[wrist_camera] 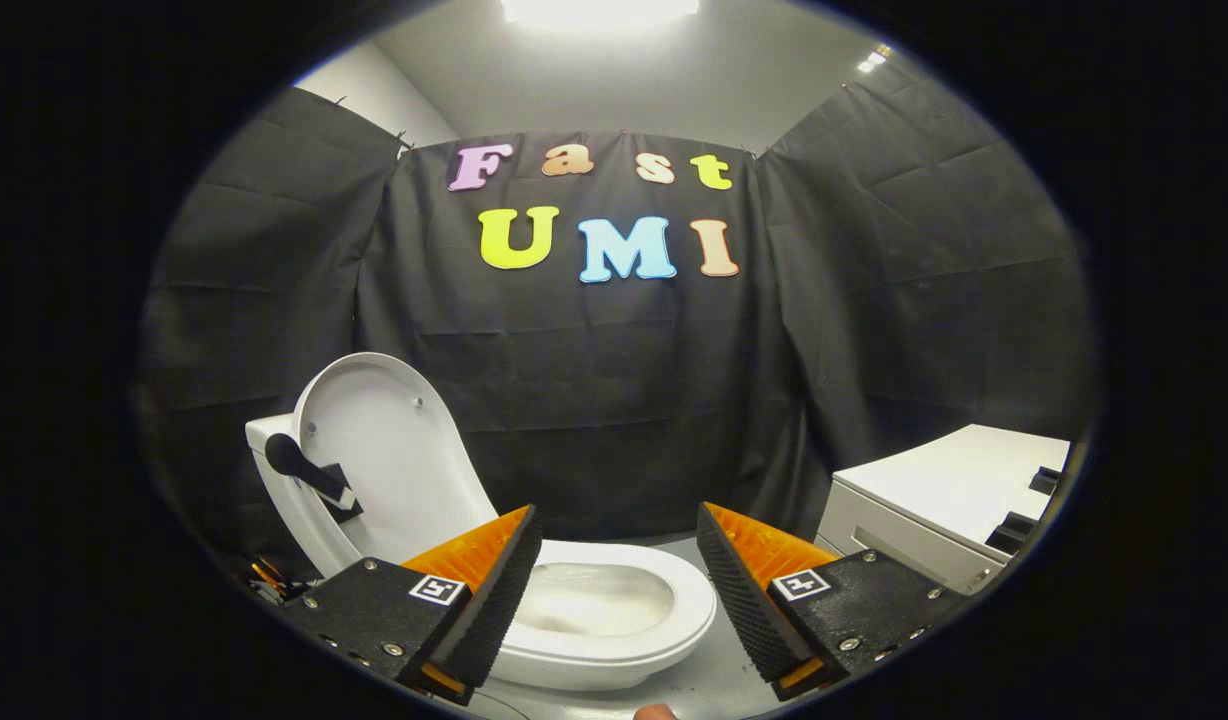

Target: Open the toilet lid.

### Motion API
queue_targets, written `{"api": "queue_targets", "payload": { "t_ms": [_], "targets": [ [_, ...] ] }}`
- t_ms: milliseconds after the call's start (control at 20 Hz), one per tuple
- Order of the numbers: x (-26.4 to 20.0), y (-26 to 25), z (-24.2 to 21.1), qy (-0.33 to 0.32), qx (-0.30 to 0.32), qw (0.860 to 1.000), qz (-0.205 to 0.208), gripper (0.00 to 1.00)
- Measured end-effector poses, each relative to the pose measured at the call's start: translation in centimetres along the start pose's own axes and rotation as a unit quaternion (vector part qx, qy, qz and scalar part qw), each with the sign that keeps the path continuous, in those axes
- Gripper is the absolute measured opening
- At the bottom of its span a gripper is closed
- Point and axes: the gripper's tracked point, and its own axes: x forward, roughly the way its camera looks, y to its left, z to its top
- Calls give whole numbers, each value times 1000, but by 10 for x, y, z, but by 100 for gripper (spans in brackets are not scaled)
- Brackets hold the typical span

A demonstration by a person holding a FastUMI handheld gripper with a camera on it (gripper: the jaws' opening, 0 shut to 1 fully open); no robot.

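A white toilet (614,640) stands low ahead, its bowl partly between and just beyond my fingers. Its lid (384,450) is raised upright, leaning back against the tank beyond my left finger. A dark handle (304,470) sticks out from the lid's left side. My gripper (619,520) is open, held above the bowl's seat with nothing between its fingers and touching nothing.
A white cabinet (944,500) with a drawer front stands to the right of the toilet, beyond my right finger. Black cloth walls close the booth behind and on both sides. Grey floor shows around the toilet's base.
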Motion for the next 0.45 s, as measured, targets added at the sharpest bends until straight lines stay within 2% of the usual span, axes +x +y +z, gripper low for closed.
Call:
{"api": "queue_targets", "payload": {
  "t_ms": [450],
  "targets": [
    [2, -3, 0, -2, -5, 1000, 0, 96]
  ]
}}
